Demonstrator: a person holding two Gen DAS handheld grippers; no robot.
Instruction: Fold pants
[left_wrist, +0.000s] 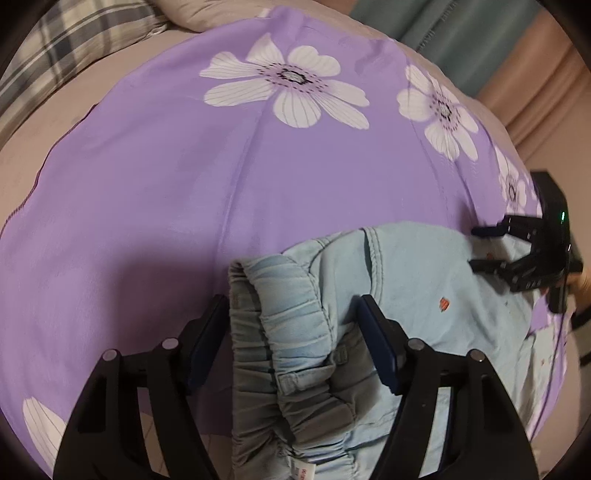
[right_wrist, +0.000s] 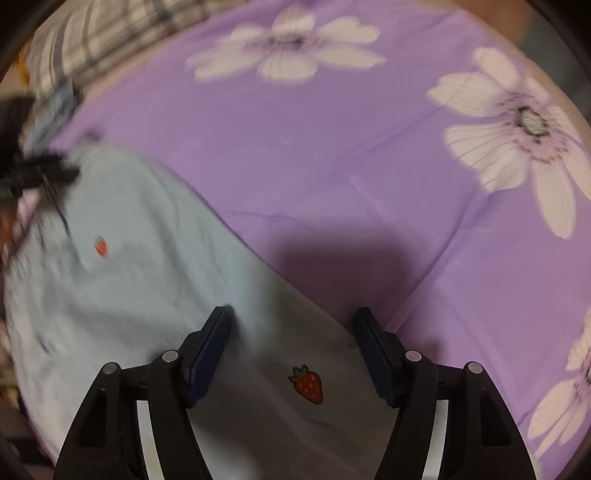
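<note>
Light-blue pants (left_wrist: 388, 280) lay at lower centre of the left wrist view, elastic waistband (left_wrist: 284, 325) between the spread left gripper (left_wrist: 293, 314); right gripper (left_wrist: 476, 247) gaped at right. Right wrist view: pants lower left on the purple floral sheet (right_wrist: 332, 147), strawberry print (right_wrist: 308, 384) between parted fingers

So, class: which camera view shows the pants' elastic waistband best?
The left wrist view: the gathered elastic waistband lies sharp between the open left tool. The right wrist view shows only blurred fabric and a strawberry print.

Pale-blue strawberry-print pants (left_wrist: 406, 280); purple white-flowered sheet (left_wrist: 166, 192).
</note>
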